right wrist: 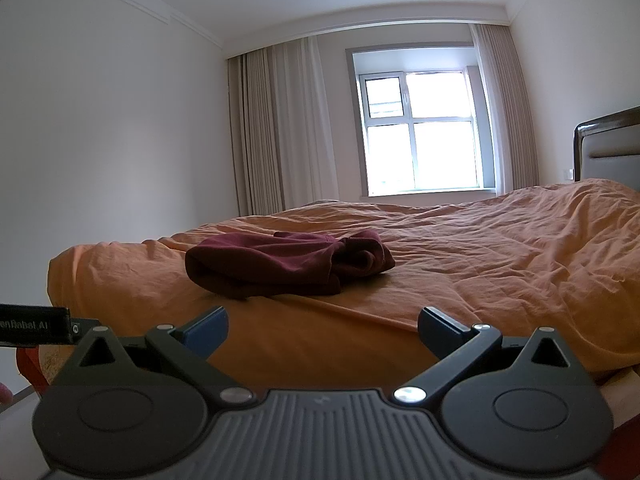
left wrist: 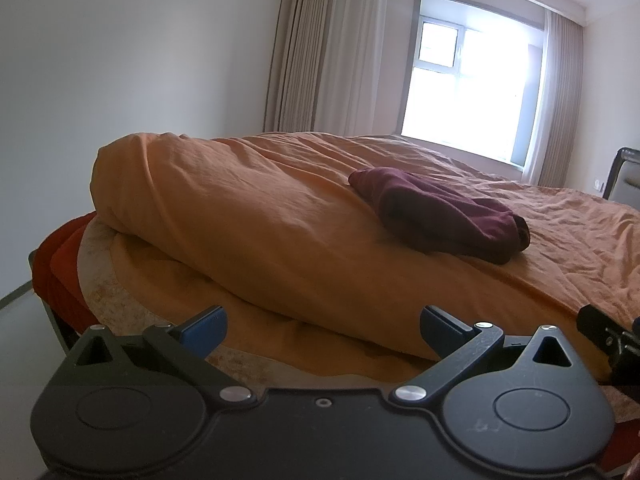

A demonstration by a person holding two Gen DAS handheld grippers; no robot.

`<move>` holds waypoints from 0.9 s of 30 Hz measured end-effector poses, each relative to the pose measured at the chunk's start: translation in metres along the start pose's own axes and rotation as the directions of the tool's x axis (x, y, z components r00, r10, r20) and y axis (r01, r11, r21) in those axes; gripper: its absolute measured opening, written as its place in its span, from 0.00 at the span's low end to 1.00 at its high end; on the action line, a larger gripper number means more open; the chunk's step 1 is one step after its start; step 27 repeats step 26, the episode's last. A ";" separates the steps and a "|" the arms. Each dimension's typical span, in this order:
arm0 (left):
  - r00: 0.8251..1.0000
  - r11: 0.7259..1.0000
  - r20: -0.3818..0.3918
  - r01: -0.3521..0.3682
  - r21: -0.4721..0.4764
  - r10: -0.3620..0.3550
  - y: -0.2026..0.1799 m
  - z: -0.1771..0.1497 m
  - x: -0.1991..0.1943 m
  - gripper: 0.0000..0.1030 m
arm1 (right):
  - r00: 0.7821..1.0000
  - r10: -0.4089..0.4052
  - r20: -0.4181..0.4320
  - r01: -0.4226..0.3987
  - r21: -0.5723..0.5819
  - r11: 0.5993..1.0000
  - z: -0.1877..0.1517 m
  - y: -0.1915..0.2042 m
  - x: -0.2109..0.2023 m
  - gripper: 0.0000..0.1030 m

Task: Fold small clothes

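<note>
Maroon knit garment [right wrist: 288, 266] bunched on the orange duvet [right wrist: 480, 272], well ahead of both spread, empty jaws of left gripper [left wrist: 322, 326] and right gripper [right wrist: 322, 326]; likely light, limp, best pinched at a hem edge.

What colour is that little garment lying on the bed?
Dark maroon garment; right wrist view shows it best.

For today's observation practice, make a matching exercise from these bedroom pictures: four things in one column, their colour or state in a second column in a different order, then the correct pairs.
Things:
1. small garment
2. duvet
3. left tool
4. curtains

Colour or state:
A. orange, wrinkled
B. beige, drawn aside from the window
C. dark red, bunched up on the bed
D. fingers spread, holding nothing

Pairs: 1-C, 2-A, 3-D, 4-B
</note>
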State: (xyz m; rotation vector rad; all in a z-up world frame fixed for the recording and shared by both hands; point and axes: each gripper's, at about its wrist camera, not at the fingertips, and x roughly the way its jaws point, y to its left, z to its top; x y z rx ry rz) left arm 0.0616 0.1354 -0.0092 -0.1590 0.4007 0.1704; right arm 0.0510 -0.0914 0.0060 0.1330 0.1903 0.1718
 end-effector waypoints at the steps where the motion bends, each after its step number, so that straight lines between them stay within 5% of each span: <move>1: 1.000 1.000 -0.005 -0.002 -0.008 0.002 0.000 0.000 0.000 0.99 | 1.000 0.000 0.000 0.000 0.000 1.000 0.000 0.000 0.000 1.00; 27: 0.999 0.999 -0.016 -0.040 -0.018 0.040 0.000 0.001 -0.001 0.99 | 1.000 0.004 -0.008 -0.004 0.002 1.000 0.002 -0.001 0.001 1.00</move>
